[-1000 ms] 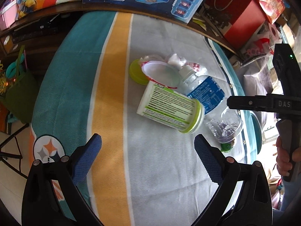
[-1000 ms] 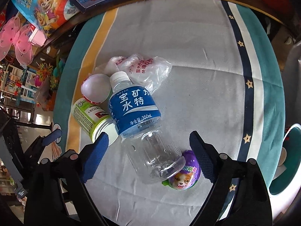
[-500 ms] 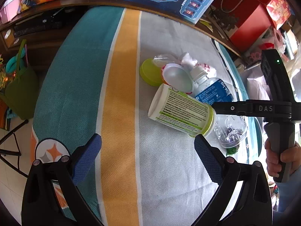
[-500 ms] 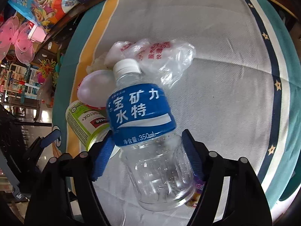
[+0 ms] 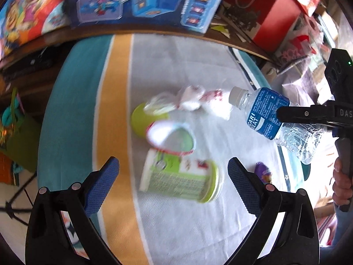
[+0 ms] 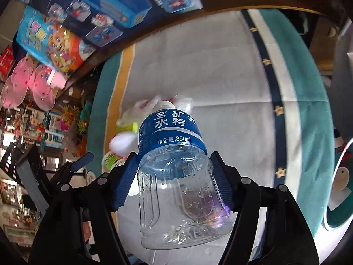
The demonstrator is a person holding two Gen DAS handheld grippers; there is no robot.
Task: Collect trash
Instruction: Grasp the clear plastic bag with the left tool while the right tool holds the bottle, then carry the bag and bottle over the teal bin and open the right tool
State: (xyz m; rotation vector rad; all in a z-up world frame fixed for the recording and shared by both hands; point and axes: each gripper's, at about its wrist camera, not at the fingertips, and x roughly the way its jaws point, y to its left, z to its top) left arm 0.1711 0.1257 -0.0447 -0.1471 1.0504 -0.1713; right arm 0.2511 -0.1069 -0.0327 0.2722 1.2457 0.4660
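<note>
Since the earlier frames, the clear plastic water bottle with the blue label (image 6: pixel 174 167) had left the cloth and come up off the bench (image 5: pixel 176 66), and the jaws of the right hand-held gripper (image 6: pixel 174 174) had just been closing until its blue pads pressed on the bottle's ribbed lower half. The bottle looked empty, with a white cap, white Chinese lettering on the label and droplets inside its clear wall. In the left wrist view it hung at the right of the frame (image 5: pixel 271 114), cap pointing to the upper left, clear of the striped cloth.

The left hand-held gripper (image 5: pixel 172 174) stood wide open with nothing between its pads, low in the frame above a white and green cylindrical canister (image 5: pixel 181 181) lying on its side. Just above the canister sat a white lid with a red rim (image 5: pixel 169 137), touching a lime-green round lid (image 5: pixel 143 119); a crumpled clear plastic bag with red print (image 5: pixel 198 99) lay above those. A small purple egg-shaped toy (image 5: pixel 262 172) lay at the lower right, beside the canister.
</note>
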